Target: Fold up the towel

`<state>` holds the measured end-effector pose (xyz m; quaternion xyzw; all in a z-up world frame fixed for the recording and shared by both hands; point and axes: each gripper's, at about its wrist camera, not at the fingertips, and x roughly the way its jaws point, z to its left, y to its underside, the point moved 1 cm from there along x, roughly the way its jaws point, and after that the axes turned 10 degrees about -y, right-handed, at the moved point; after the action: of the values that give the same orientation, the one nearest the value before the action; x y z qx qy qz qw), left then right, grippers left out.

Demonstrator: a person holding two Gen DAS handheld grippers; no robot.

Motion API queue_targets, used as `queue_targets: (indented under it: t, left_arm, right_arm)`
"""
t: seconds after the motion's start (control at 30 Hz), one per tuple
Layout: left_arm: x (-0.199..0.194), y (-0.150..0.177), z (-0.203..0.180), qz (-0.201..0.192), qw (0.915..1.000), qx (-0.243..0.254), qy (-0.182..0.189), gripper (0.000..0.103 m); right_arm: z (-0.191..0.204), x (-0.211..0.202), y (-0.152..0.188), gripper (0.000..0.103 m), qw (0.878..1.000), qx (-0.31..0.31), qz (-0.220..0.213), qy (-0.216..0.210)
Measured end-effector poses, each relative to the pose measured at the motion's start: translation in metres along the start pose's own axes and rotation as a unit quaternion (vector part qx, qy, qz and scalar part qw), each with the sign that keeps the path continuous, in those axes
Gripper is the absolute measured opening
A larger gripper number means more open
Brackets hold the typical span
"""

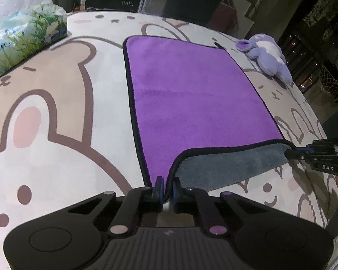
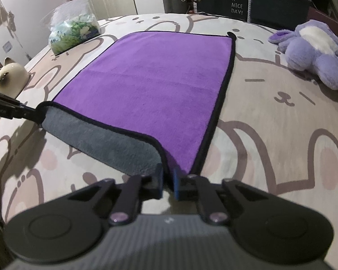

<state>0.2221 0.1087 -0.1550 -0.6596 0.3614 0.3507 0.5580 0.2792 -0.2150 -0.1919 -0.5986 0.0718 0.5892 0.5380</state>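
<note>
I have the towel spread purple side up on the bed cover, its long axis running straight away from both cameras toward the far side of the bed. The near short edge is lifted and rolled back, showing the grey underside with the black hem arching between my two grippers. Left gripper: fingers closed tight on the near left corner, hem pinched between the blue pads. Right gripper: fingers likewise clamped on the near right corner, towel cloth running down into the narrow gap between them. In the left view the right gripper shows at the frame's right edge, gripping the raised corner clear of the cover. The far two corners lie flat; a small black loop sticks out at the far right corner. The far half of the towel rests smooth, no wrinkles I can make out. Around it: a tissue pack sits beyond the far left corner, apart from the towel. A purple plush lies to the right of the far end, near but not touching the hem. A cream cat-shaped object sits off the bed's left edge in the right view. A dark sign reading HAVE A NICE DAY stands behind the bed. Nothing rests on the purple surface itself.
</note>
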Motion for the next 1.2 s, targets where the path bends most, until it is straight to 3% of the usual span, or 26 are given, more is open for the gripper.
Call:
queue_targets:
  t: [0.5, 0.83, 1.2]
  left_arm:
    - [-0.022, -0.01, -0.003, -0.063, 0.9979, -0.003, -0.017, 0.005]
    - [-0.049, -0.033, -0.01, -0.132, 0.9908, -0.006, -0.03, 0.005]
    - [-0.049, -0.059, -0.012, -0.168, 0.9845, 0.007, -0.049, 0.005]
  right_arm:
    - [0.001, -0.027, -0.012, 0.006, 0.998, 0.006, -0.068, -0.001]
    - [0.0, -0.048, -0.031, 0.006, 0.992, 0.013, -0.122, -0.008]
    - [-0.011, -0.052, -0.061, 0.006, 0.987, 0.014, -0.163, -0.005]
